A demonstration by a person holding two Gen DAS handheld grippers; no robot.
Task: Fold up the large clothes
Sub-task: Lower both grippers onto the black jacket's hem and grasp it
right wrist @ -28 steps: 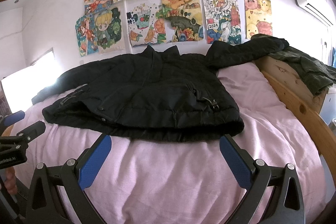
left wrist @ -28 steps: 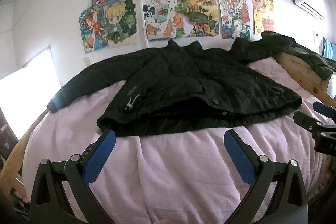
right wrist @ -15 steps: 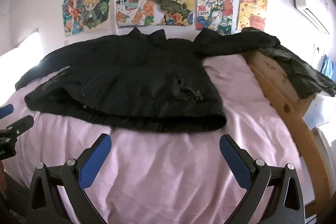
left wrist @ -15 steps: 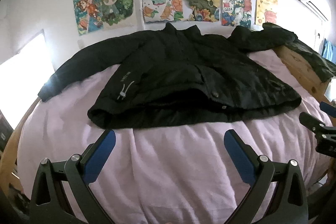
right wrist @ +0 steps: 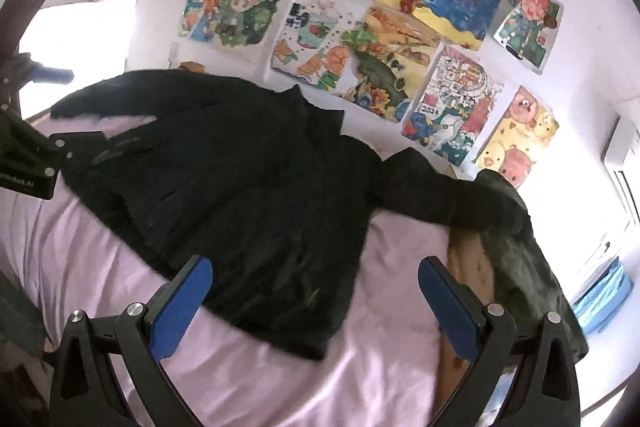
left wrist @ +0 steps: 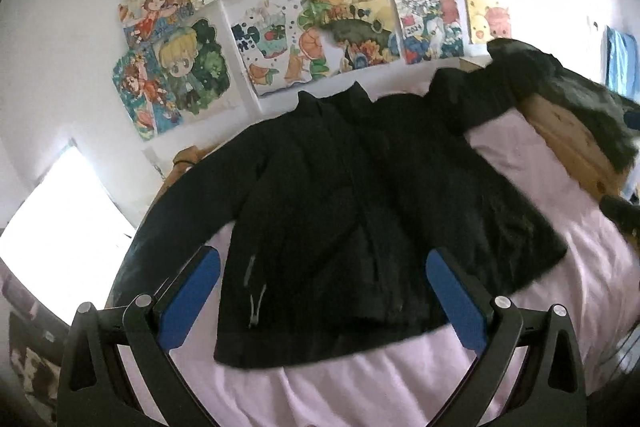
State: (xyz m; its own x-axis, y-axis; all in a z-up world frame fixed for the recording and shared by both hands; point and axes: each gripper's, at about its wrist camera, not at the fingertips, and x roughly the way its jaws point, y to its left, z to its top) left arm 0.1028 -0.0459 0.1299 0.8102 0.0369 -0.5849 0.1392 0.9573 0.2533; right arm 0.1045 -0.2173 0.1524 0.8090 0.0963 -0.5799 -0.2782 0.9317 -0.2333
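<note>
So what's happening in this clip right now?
A person holds a gripper in each hand over a black jacket spread flat, sleeves out, on a bed with a pink sheet. The left gripper and right gripper are both open and hold nothing; each hovers near the jacket's lower hem. No fold has been made yet. A second dark garment lies over the wooden bed frame.

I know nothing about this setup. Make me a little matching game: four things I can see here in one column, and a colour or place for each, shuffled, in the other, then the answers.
Things:
1. jacket
2. bedsheet
3. drawings
4. gripper pads

Descriptions:
A. blue
B. stuck on the white wall
C. black, spread flat on the bed
D. pale pink

Pairs: 1-C, 2-D, 3-B, 4-A
</note>
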